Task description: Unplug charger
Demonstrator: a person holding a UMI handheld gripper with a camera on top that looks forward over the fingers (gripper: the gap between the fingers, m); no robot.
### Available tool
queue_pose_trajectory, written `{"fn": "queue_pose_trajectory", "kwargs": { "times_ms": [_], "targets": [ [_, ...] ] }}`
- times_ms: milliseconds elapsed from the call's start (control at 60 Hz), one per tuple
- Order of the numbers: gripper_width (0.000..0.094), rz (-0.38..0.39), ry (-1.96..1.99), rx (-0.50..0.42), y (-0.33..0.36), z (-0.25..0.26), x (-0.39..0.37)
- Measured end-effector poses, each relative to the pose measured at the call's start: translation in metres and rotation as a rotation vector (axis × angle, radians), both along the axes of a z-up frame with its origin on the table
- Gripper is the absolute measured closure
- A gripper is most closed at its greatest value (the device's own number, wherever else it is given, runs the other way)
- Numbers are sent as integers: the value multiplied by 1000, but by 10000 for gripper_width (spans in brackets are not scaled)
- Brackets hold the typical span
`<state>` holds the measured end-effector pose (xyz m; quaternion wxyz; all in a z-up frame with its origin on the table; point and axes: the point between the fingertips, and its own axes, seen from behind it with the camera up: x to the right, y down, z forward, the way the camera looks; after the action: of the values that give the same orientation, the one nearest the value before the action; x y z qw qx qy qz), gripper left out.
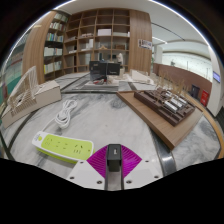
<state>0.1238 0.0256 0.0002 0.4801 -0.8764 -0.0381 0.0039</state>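
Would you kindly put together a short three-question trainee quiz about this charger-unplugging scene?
1. True or false: the dark charger sits between the gripper fingers.
2. Multiple choice: the power strip body is A) red, B) yellow-green, C) blue.
3. Fill in: beyond the strip, its white ____ lies coiled on the table.

Key: 1 true, the pink pads flank it on both sides; 2 B; 3 cable. Note that shelving stands far behind the table.
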Motion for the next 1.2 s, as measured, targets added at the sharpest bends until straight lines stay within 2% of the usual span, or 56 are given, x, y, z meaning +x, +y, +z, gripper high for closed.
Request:
{"fn": "queue_pose_trajectory", "kwargs": {
  "times_ms": [17, 33, 117, 133, 167, 183, 200, 250, 367, 750, 1050, 1200],
  "targets": [
    [747, -7, -3, -6, 0, 1, 1],
    [644, -14, -3, -9, 1, 0, 3],
    [331, -33, 11, -11, 0, 3, 7],
    [230, -47, -2, -8, 0, 4, 12],
    [136, -63, -27, -4, -3, 8, 21],
    [33, -62, -32, -1, -4, 10, 22],
    [82, -63, -34, 1, -5, 12, 23],
    [106, -47, -5, 0, -13, 17, 18],
    [87, -34, 48, 19, -43, 43, 14],
    [99, 52, 108, 170, -182, 154, -35],
    [88, 119, 53, 228, -221, 181, -51],
    [100, 107, 138, 225, -222, 174, -45]
  ]
}}
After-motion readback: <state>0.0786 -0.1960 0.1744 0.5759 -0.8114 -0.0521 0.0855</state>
